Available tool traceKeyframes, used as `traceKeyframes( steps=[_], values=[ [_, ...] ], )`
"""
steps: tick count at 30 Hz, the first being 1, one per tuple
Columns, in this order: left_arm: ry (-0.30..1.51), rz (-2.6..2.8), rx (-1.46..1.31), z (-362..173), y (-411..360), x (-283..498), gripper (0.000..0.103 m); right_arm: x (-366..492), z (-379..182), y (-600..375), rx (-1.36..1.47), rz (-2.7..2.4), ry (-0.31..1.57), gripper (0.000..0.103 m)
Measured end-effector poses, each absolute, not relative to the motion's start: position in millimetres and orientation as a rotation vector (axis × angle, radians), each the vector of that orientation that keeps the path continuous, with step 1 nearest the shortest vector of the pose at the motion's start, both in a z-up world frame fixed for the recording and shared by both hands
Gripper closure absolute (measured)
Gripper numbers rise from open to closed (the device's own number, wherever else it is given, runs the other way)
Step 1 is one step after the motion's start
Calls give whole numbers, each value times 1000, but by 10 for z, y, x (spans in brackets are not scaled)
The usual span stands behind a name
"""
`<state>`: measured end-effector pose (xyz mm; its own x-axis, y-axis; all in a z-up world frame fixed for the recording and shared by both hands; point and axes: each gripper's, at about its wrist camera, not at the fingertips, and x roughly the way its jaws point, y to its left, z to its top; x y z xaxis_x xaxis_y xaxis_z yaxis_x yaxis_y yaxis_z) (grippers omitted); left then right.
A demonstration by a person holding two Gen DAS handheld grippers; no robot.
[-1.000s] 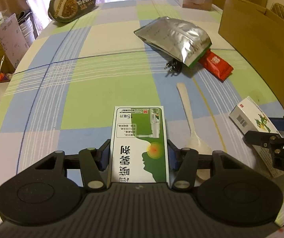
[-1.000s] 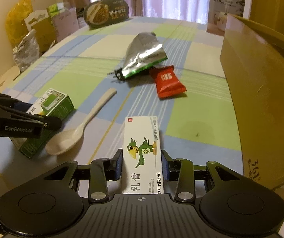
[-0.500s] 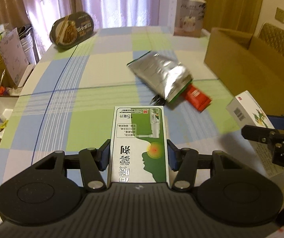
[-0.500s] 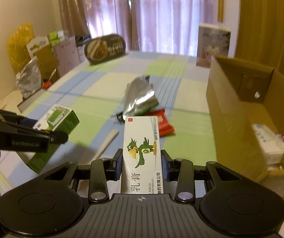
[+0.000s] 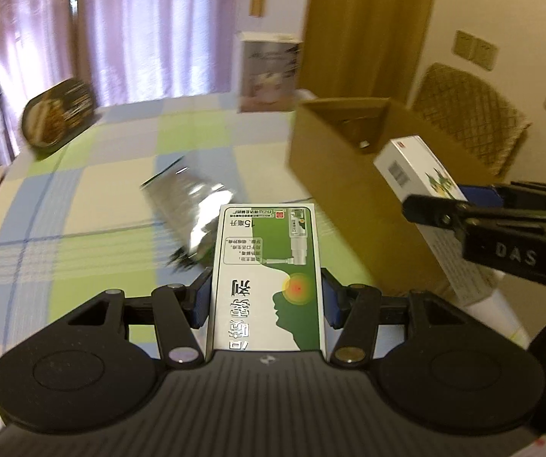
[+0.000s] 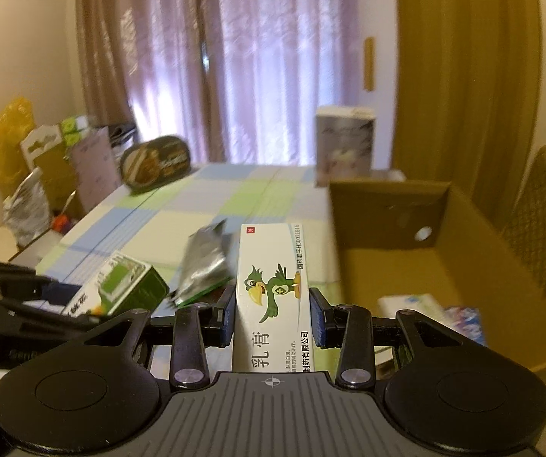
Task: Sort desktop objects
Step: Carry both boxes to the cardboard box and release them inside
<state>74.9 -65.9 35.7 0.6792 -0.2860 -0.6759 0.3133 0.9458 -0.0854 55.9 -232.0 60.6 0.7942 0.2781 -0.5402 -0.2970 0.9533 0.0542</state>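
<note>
The left gripper (image 5: 266, 297) is clamped on a green-and-white medicine box (image 5: 267, 278), held in the air above the checked tablecloth (image 5: 82, 198). The right gripper (image 6: 271, 316) grips a white ointment box with a green parrot (image 6: 273, 293), raised beside the open cardboard box (image 6: 444, 266), where 2 packets (image 6: 440, 310) lie on the bottom. A silver foil pouch (image 5: 187, 205) lies on the table between the grippers and a dark oval food tray (image 5: 57, 112) at the far edge.
</note>
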Motion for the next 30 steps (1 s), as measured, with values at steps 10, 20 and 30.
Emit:
traceKeyframes(
  steps=[10, 20, 30],
  values=[
    [721, -469, 30, 602, -1414, 939, 53, 710, 857, -3026, -46, 187, 528, 68],
    [731, -525, 14, 604, -2003, 1189, 53, 952, 739, -3566, -35, 116, 550, 67],
    [774, -542, -16, 477, -2319, 1478, 53, 1137, 622, -3802, -4, 104, 569, 67]
  ],
)
